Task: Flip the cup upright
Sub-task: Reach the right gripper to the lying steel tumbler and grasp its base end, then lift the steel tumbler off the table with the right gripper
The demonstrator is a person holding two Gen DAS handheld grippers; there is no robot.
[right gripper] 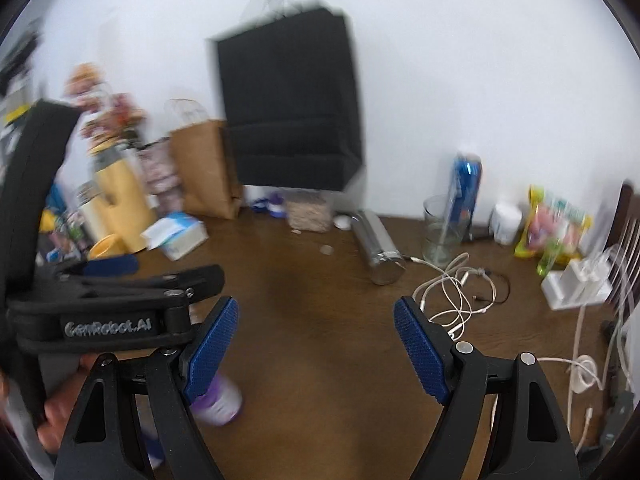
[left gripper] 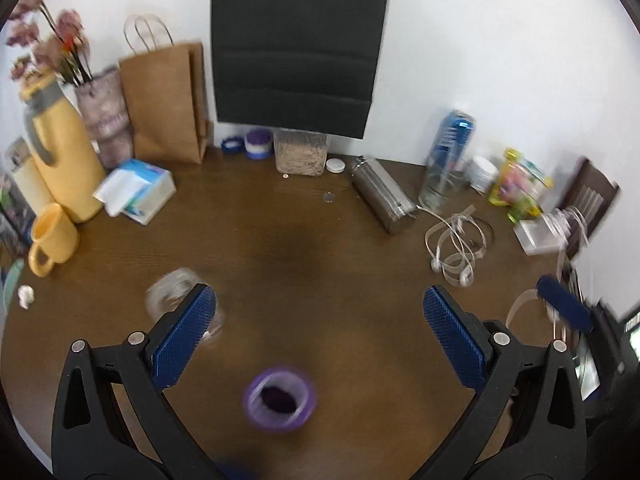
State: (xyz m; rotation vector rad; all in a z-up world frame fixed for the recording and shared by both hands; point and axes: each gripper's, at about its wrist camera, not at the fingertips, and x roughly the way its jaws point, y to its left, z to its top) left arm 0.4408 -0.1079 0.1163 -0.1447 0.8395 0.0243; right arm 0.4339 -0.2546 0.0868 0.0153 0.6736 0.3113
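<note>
A small purple cup stands upright on the brown table, mouth up, below and between my left gripper's open blue pads. It touches neither pad. In the right wrist view the same purple cup shows partly behind my right gripper's left finger. My right gripper is open and empty, above the table to the right of the cup. The left gripper's black body crosses the left of that view.
A clear glass jar sits behind my left finger. A yellow mug, yellow jug, tissue box, paper bag, black bag, steel bottle, glass, blue can and tangled white cables ring the table's back and right.
</note>
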